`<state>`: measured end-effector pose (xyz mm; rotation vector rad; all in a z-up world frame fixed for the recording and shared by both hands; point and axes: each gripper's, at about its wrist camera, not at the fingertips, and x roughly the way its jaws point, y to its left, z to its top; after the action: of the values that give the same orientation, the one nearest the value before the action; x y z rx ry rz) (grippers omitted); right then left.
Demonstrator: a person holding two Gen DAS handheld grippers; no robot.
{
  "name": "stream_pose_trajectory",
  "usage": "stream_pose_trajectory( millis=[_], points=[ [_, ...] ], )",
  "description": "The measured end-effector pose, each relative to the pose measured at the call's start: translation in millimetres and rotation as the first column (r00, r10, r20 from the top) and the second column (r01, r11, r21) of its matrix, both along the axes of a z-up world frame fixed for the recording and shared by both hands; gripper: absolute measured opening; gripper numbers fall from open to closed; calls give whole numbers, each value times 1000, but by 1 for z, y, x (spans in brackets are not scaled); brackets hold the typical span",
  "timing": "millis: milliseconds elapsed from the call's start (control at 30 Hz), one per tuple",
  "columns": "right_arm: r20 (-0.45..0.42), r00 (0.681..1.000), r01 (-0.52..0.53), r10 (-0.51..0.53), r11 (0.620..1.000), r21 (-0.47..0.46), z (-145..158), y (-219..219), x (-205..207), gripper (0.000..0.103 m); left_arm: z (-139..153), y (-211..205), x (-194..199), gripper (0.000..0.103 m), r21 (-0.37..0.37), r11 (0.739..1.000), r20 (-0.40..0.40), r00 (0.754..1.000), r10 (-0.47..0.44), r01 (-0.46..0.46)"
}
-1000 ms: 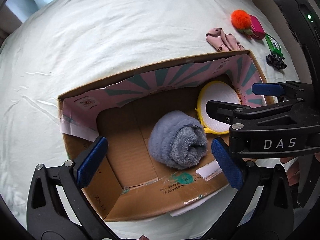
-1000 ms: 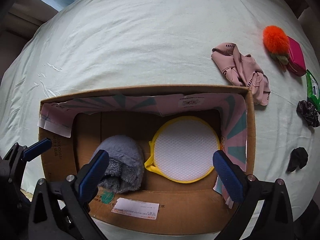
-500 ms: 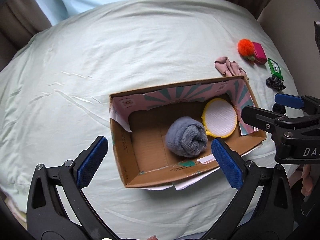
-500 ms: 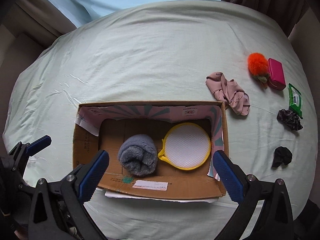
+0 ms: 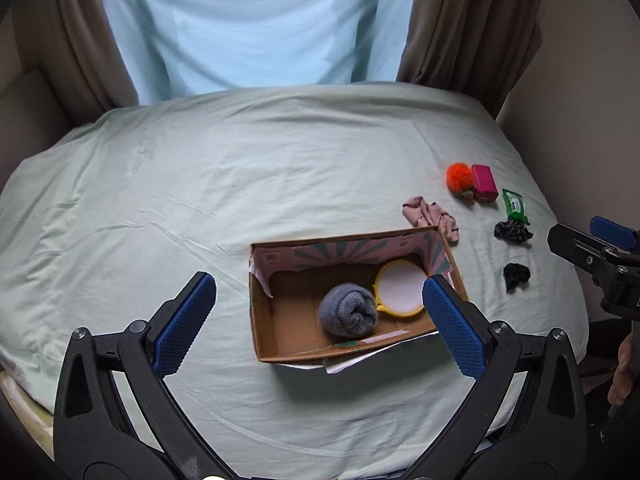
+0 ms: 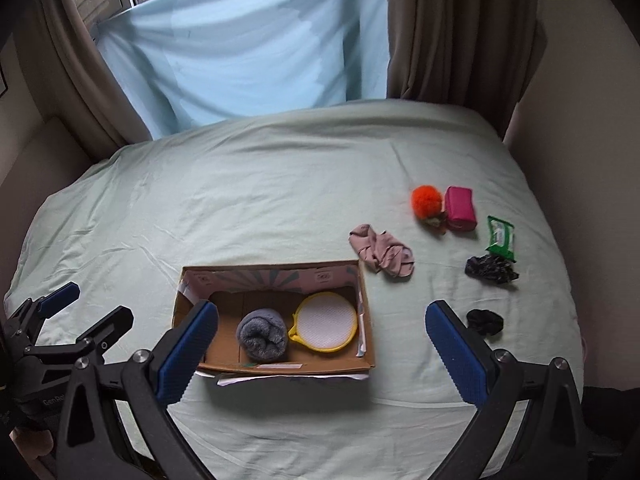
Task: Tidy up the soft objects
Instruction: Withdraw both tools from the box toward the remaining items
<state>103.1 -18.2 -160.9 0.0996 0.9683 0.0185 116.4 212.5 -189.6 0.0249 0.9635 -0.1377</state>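
An open cardboard box lies on the bed. It holds a rolled grey fleece and a round white pad with a yellow rim. A pink cloth, an orange pom-pom, a pink pouch, a green packet and two black scrunchies lie on the sheet to the right. My left gripper and right gripper are both open and empty, high above the box.
The pale green bed sheet covers the whole bed. Brown curtains and a light blue sheet hang behind it. A wall stands close at the right edge. The bed's near edge is just below the grippers.
Both grippers have pulled up and back from the box, so the box looks much smaller and the whole bed shows. The box contents have not moved.
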Motion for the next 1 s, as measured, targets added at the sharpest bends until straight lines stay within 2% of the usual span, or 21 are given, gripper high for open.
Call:
stream_pose_trajectory(
  millis=[200, 367, 633, 1000],
  points=[
    [134, 989, 72, -67, 997, -34, 37, -28, -34, 103, 42, -18, -24, 103, -13, 1000, 98, 995, 3, -1],
    [187, 976, 113, -109, 993, -15, 47, -56, -58, 103, 65, -37, -40, 103, -36, 999, 143, 990, 17, -12],
    [186, 970, 155, -155, 988, 13, 43, -118, -74, 103, 82, -87, -49, 103, -47, 999, 173, 984, 36, -28],
    [138, 957, 250, -253, 967, 42, 24, -197, -63, 103, 75, -177, -7, 103, -45, 999, 133, 991, -22, 28]
  ],
)
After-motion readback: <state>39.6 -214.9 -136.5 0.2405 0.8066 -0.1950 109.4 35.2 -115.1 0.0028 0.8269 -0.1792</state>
